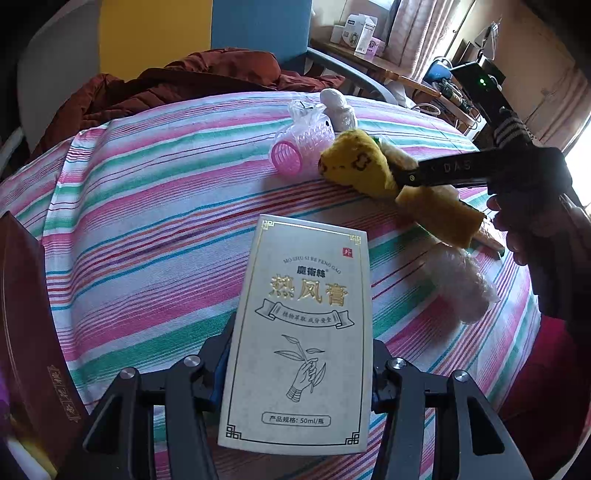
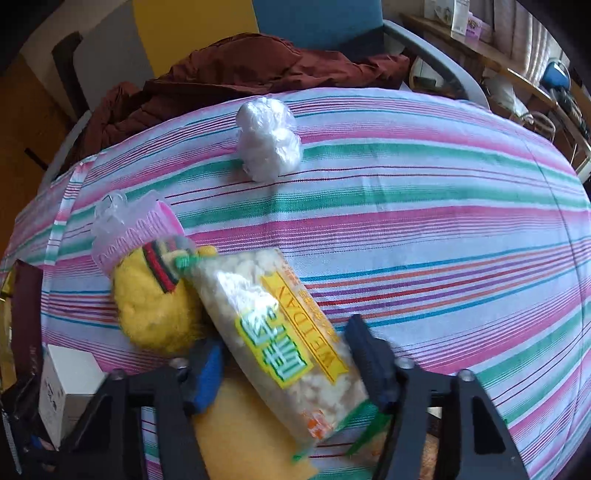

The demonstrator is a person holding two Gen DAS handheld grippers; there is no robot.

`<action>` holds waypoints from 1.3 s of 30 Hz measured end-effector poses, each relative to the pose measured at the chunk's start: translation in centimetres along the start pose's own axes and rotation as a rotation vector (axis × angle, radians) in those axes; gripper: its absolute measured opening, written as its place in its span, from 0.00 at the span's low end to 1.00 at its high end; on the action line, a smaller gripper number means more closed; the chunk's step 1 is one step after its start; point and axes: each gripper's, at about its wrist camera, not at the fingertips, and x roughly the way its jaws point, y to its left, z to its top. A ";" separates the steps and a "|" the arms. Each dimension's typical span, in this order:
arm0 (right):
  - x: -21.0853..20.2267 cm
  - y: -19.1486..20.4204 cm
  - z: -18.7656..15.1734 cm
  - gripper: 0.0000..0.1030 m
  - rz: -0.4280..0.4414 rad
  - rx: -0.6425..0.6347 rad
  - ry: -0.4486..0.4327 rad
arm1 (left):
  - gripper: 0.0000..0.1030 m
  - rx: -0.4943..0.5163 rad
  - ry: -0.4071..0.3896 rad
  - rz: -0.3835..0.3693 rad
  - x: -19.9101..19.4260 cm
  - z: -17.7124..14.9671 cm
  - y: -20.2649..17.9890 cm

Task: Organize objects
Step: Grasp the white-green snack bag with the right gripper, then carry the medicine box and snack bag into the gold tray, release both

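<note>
Box [image 1: 299,332], white, gold-lettered, upright.

A striped cloth [image 1: 155,192] in pink, green and white covers the table. Behind it a dark red jacket [image 1: 207,74] lies heaped on a grey-framed chair [image 2: 436,55]. Yellow and blue panels [image 1: 155,33] stand beyond. Curtains [image 1: 421,33] hang by a cluttered wooden shelf [image 1: 388,66]; daylight enters at right.
</note>
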 end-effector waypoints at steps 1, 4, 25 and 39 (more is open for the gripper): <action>-0.2 0.1 -0.2 0.38 -0.026 -0.012 -0.009 | 0.53 0.001 -0.004 0.002 0.0 -0.1 0.0; -0.7 0.7 -1.0 0.27 -0.085 -0.033 -0.024 | 0.53 0.005 -0.012 0.006 0.1 0.0 0.0; -14.1 6.6 -5.7 0.20 -0.039 -0.059 -0.347 | 0.52 -0.039 -0.204 -0.032 -10.3 -1.8 0.8; -13.4 24.7 -8.8 0.20 0.277 -0.295 -0.294 | 0.52 -0.355 -0.335 0.105 -20.3 -10.5 13.9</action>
